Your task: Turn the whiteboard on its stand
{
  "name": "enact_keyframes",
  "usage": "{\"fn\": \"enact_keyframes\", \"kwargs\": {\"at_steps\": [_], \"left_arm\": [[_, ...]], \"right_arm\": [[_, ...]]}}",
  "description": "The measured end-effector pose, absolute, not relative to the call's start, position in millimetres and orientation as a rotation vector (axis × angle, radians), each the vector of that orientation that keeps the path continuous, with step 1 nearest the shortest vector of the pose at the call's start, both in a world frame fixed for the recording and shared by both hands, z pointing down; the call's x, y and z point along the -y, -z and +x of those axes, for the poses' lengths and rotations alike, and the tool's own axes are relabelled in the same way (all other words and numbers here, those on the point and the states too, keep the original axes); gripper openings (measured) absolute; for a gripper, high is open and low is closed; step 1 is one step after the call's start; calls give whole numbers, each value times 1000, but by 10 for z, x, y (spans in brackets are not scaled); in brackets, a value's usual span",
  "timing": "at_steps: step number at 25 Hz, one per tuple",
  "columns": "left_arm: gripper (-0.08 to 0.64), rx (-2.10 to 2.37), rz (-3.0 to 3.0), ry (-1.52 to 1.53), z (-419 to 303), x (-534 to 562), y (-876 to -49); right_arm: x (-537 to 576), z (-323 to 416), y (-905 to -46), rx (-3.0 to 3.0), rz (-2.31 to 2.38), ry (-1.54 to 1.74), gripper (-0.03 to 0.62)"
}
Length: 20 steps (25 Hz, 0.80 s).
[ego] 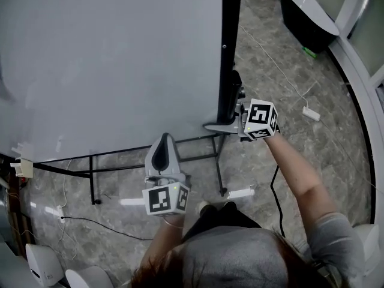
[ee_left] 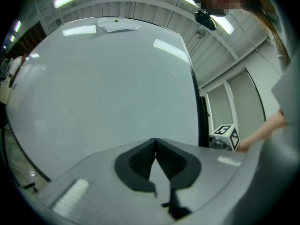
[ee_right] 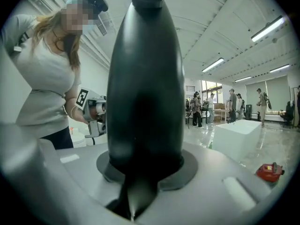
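The big whiteboard fills the upper left of the head view and most of the left gripper view, tilted on its black stand. My right gripper is at the board's lower right corner, shut on the black side bar, which hides the pads in the right gripper view. Just below the board's bottom edge, my left gripper points at the board. Its ribbed black pads meet at the tip with nothing between them.
The stand's black legs and crossbar run under the board, near the person's feet. A white power strip and cables lie on the marble floor. A dark tub stands far right. Several people and a white block are beyond.
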<state>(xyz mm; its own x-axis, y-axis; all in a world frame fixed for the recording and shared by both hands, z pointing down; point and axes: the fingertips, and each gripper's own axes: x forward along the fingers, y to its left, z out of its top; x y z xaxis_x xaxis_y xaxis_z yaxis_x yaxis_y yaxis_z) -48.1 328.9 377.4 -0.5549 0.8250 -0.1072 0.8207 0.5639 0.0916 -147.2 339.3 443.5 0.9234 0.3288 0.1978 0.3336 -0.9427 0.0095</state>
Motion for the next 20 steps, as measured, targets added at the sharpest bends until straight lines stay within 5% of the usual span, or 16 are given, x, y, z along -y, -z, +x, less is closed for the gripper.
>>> {"fn": "enact_keyframes", "kwargs": {"at_steps": [20], "left_arm": [[-5, -2597, 1593, -108, -501, -3118, -3713]], "right_arm": [[-3167, -1420, -4227, 454, -3053, 336, 114]]}}
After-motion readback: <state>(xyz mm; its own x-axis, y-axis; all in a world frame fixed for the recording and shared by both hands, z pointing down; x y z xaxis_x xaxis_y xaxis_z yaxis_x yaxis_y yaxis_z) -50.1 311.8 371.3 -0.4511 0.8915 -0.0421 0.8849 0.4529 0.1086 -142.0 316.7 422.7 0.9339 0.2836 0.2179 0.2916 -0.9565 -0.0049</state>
